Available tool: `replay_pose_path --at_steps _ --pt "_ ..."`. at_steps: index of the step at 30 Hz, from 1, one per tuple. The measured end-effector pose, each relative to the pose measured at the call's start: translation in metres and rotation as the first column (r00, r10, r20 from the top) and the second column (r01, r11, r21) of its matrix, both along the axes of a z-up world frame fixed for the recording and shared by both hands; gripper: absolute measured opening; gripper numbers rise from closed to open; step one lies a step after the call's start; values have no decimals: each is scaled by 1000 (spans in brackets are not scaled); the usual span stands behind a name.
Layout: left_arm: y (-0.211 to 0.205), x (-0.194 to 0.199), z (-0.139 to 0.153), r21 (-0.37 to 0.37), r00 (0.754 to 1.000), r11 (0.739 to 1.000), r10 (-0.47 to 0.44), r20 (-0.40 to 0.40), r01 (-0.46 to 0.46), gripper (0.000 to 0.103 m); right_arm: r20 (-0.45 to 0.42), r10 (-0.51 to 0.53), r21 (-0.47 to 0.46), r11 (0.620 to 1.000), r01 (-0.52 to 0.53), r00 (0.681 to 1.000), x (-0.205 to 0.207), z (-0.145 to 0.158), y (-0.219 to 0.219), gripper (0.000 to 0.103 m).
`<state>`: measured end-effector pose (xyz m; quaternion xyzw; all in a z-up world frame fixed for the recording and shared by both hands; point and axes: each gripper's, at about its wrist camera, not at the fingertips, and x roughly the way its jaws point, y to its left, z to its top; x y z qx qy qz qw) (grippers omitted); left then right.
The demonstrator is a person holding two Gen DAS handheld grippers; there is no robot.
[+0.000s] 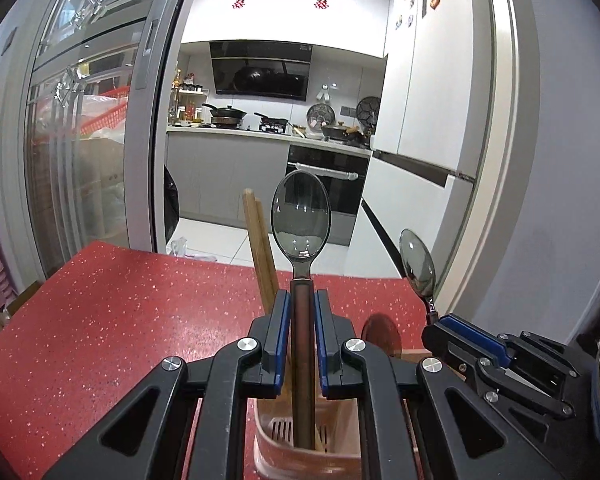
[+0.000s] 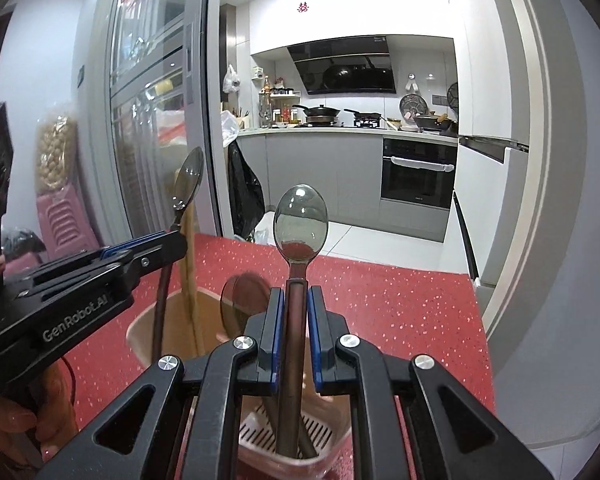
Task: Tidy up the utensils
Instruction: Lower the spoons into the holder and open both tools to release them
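1. lowering two spoons at once into the pink holder [image 2: 140, 330] on the red counter [image 1: 100, 320] looks like the step in hand, so keep both handles near upright & go straight down.
2. left gripper [image 1: 302, 312]: jaws narrow, clamped on the brown handle of the left spoon [image 1: 301, 216]; bowl up, handle's lower end already inside the holder, near its slotted floor.
3. right gripper [image 2: 296, 308]: jaws narrow too, clamped on the right spoon [image 2: 300, 220]; bowl up, handle's end down in the holder's nearer compartment w/ the slotted base.
4. judgement: the two tools sit close side by side, so let go of one first, then back it off upward; that avoids knocking the other spoon or tipping the holder.
5. watch the chopsticks [image 1: 260, 248] leaning in the holder just beside the left spoon; open the pads only a little so they don't get nudged.
6. counts: spoons held, 2. chopsticks, looks like 1 pair, can't tell for sure. holder, 1, seemingly w/ two compartments. another dark handle seems to lie in the nearer compartment, unclear what it is.
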<state>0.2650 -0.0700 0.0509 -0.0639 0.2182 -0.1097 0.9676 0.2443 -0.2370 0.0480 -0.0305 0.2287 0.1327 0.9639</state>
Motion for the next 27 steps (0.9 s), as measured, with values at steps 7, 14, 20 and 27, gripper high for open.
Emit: replay_pose_path --at_steps 7,14,20,27 --pt "-5 -9 -13 60 999 998 -6 -36 9 38 -29 3 -13 1000 -4 1000 -5 -10 -2 12" --pt "1 -8 -21 65 994 998 13 -111 -5 38 -75 10 -11 1000 -11 997 -2 -13 -6 13" --pt "2 -19 -17 90 994 996 13 -113 -2 38 -108 20 -4 1000 -21 994 0 -13 -6 17" --pt "7 -31 -12 96 990 995 6 -139 8 38 -114 19 5 1000 -19 993 -9 -7 -6 32"
